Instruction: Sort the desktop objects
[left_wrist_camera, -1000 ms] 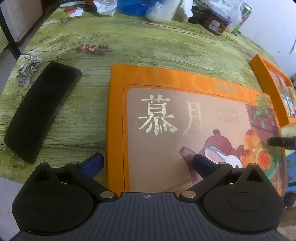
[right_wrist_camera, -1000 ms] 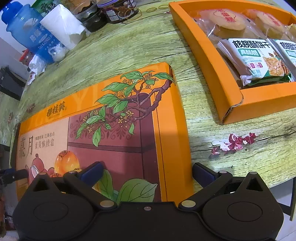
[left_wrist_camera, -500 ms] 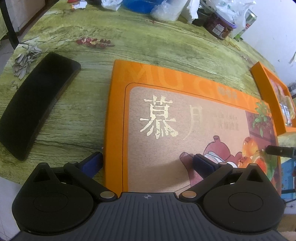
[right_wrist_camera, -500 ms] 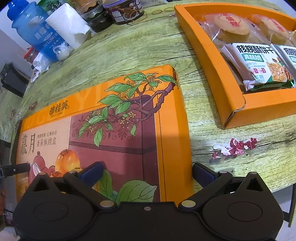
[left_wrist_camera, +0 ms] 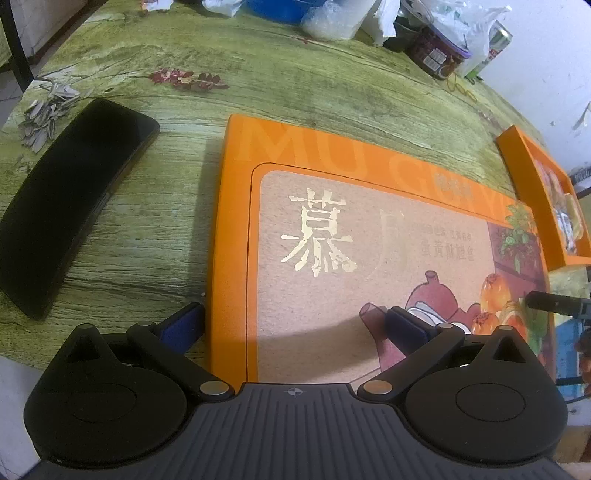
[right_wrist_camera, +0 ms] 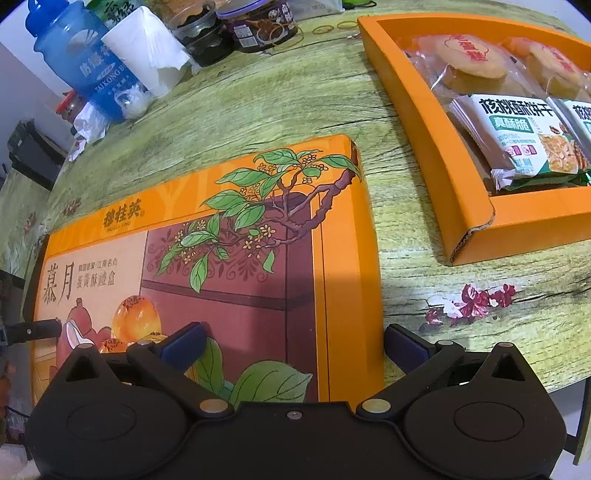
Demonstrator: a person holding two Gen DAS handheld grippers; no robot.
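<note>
Blue water bottle (right_wrist_camera: 83,62) stands beside dark jars (right_wrist_camera: 258,22) on green tablecloth (right_wrist_camera: 258,110).

Your orange lid (right_wrist_camera: 343,258), lower left: 慕月, 蛋黄酥禮盒, 穆桂英 | your blue bottle (right_wrist_camera: 88,62), upper left: TAIKONG | snack packet (right_wrist_camera: 517,136) in your tray (right_wrist_camera: 424,122), upper right: 核桃酥饼干

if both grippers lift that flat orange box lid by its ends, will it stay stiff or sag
The orange lid looks like thin cardboard, wide and shallow, so it's probably light and may sag slightly mid-span. Its glossy printed face could be slippery. The left gripper and right gripper straddle opposite ends, which should limit twisting.
</note>
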